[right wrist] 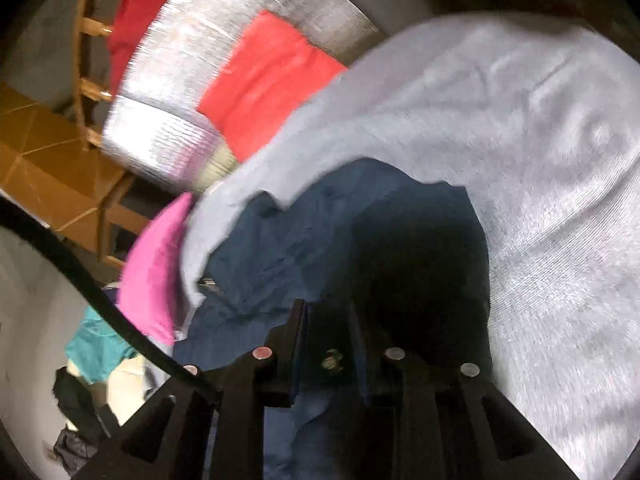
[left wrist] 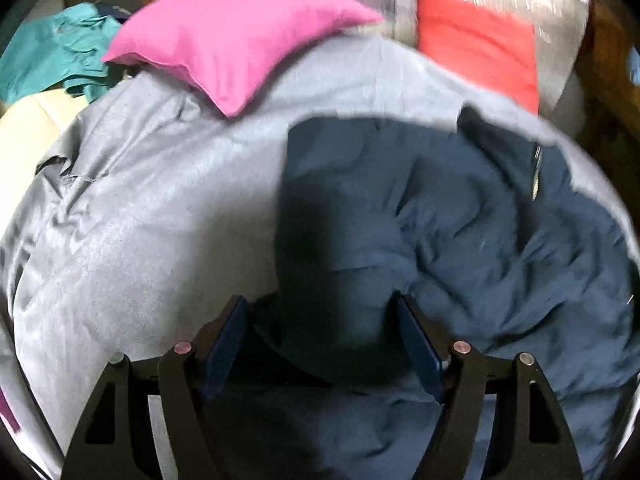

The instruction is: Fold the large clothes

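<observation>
Nearest in the left wrist view, the left gripper (left wrist: 320,320) stands with its jaws wide apart, and a dark fold of the navy garment (left wrist: 460,232) bulges up between the 2 fingers (left wrist: 228,332). The pads do not appear to press on it, so I judge that nothing is gripped there. In the right wrist view, the right gripper (right wrist: 328,320) has its jaws nearly together with only a narrow gap. That gap is in deep shadow, so I cannot tell whether any cloth is pinched in it.

The navy garment (right wrist: 304,240) lies crumpled on the grey blanket (left wrist: 160,220), directly ahead of and under both grippers. From the left gripper most of its bulk spreads to the right. From the right gripper it spreads forward and to the left. A zip (left wrist: 535,176) shows near its far edge. Its long axis is hard to read in this heap. The left gripper looks better placed to take hold, with cloth already between its jaws.

Farther off are a pink pillow (left wrist: 236,48), a red cloth (left wrist: 480,44) on a silvery cover (right wrist: 224,60), and teal clothing (left wrist: 52,52).
</observation>
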Available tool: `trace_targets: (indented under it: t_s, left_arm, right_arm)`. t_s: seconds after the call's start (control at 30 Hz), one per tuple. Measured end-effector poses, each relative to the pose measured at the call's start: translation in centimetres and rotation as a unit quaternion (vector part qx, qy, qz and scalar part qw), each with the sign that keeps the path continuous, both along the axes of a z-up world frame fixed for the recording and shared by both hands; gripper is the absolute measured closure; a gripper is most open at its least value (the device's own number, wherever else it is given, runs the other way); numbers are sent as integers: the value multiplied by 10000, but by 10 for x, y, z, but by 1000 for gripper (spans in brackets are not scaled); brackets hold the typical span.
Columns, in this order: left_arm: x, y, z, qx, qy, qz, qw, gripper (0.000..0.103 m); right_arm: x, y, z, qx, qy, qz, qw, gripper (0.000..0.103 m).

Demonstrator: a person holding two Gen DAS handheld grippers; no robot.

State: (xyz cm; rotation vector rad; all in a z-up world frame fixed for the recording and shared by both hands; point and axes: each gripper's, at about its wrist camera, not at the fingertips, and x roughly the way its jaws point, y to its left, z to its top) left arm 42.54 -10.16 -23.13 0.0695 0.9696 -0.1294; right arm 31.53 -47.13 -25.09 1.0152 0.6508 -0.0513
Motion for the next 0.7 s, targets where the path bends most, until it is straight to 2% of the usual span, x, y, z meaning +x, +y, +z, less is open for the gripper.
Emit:
trace_targets:
  t_s: [0.1,0.2,0.3,0.37,0.47,0.57,0.7]
  left_arm:
    - [0,-8,-3,281,-111,-130,9995,21]
    - [-2,-5,2,201,-44,-111,9997,21]
    - [-6,0,12,-21,-61,-73,10000,21]
    - [-17,0,25,-128,-294,-121,9994,21]
    - [-37,-9,40,-178,-649,-385,9970,21]
    - [-43,-25,37,-71,-597,-691,9958,21]
    - [-36,-40,6,245,-52,-794,9965,21]
  right_arm:
    - [8,-4,-15,229,61,-45,9997,80]
    - [6,-4,-14,246,66,-32,9997,80]
    - [-11,-7,-1,262,-86,-129,9995,77]
    - [-28,-6,15,223,-340,-162,9990,73]
    - [-44,7,32,80,-459,148,9988,63]
    - [-47,35,35,-297,-118,668,9973,62]
    - [-37,62,19,-539,427,1100,9915,62]
